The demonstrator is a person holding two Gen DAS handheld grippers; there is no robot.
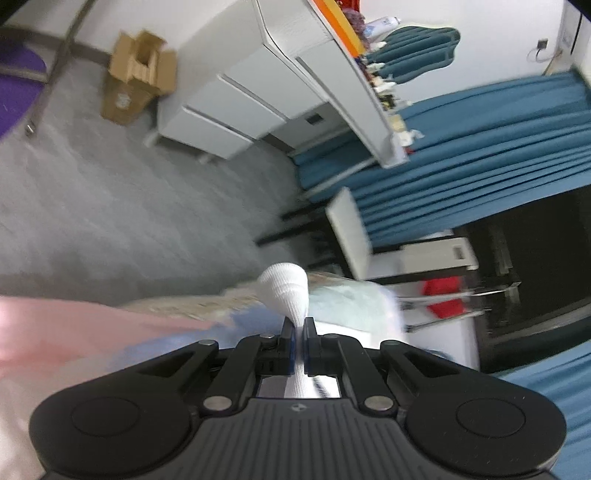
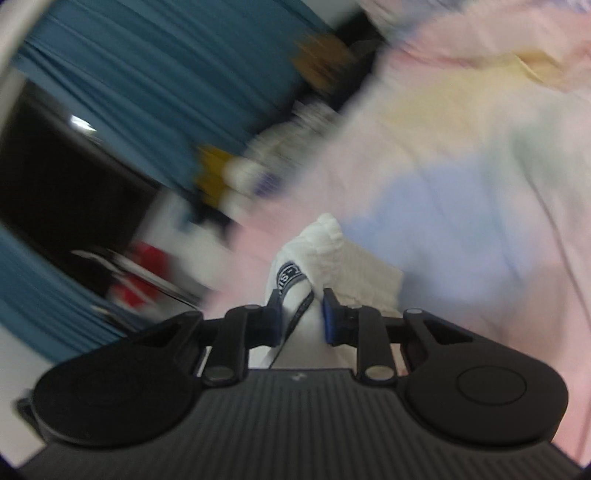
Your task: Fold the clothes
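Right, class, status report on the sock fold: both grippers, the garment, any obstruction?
Left gripper shut on white sock. Right gripper shut on white sock too. Pastel sheet beneath. Nothing blocking; views blurred.

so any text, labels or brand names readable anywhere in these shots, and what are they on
White sock in the right gripper: dark band with white letters, cut off and blurred, not readable.
White sock in the left gripper: dark print near the gripper body, not readable.
Cardboard box: faint round mark, too blurred.
Bottle on the white desk: label too small.
Nothing else carries text.
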